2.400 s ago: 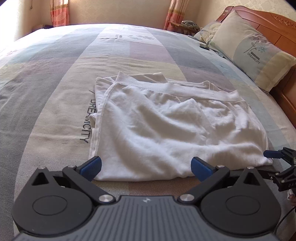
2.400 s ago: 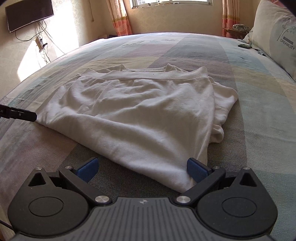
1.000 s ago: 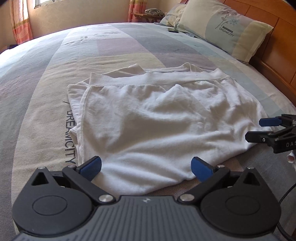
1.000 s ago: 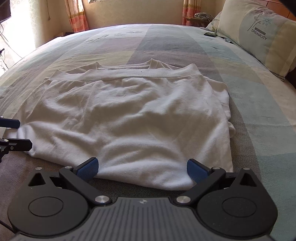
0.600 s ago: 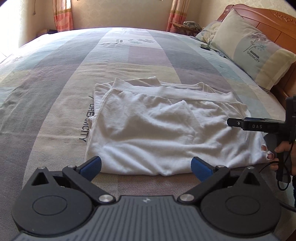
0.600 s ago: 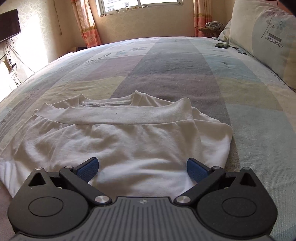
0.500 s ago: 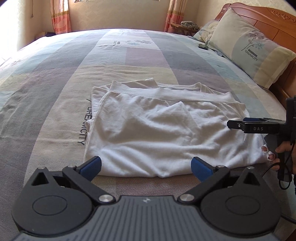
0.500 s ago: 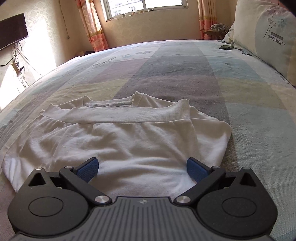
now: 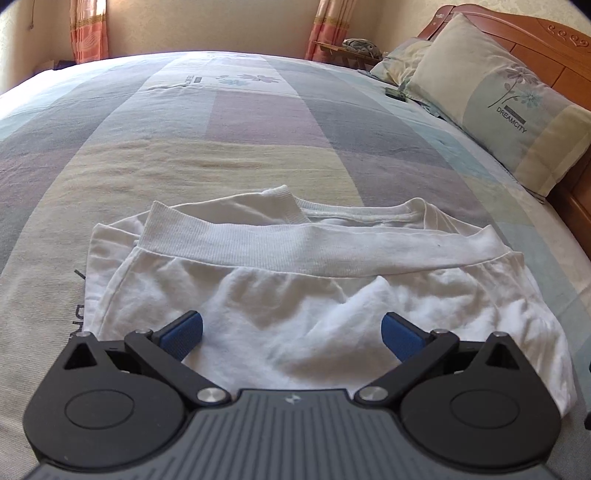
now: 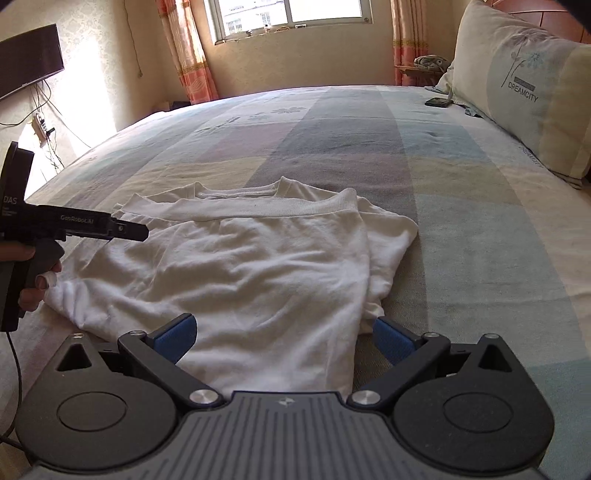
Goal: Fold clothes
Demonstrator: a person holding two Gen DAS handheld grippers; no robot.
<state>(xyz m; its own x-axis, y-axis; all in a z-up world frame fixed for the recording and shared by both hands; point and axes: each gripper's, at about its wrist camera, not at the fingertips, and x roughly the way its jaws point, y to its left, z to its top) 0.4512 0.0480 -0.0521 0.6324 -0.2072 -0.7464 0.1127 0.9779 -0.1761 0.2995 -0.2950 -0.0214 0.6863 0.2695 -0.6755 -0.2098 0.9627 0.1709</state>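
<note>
A white sweatshirt (image 9: 303, 295) lies folded in half on the bed (image 9: 258, 122), its ribbed hem band laid across just short of the neckline, wrinkles over the top layer. In the right wrist view the sweatshirt (image 10: 251, 266) sits near the bed's near edge, a tucked sleeve bulging out on its right side.

The left claw (image 9: 291, 330) hangs over the near fold with its blue pads spread wide, gripping nothing. The right claw (image 10: 282, 334) is likewise wide apart and empty above the near right corner. A hand (image 10: 26, 273) holds the left tool's handle beside the cloth's left corner; whether it touches the fabric is unclear.

The patchwork bedspread beyond the garment lies flat and broad. Pillows (image 10: 524, 81) lean at the wooden headboard (image 9: 554, 48), a phone (image 10: 437, 102) nearby. Farther off: window (image 10: 288, 18), orange curtains (image 10: 184, 55), wall television (image 10: 26, 59).
</note>
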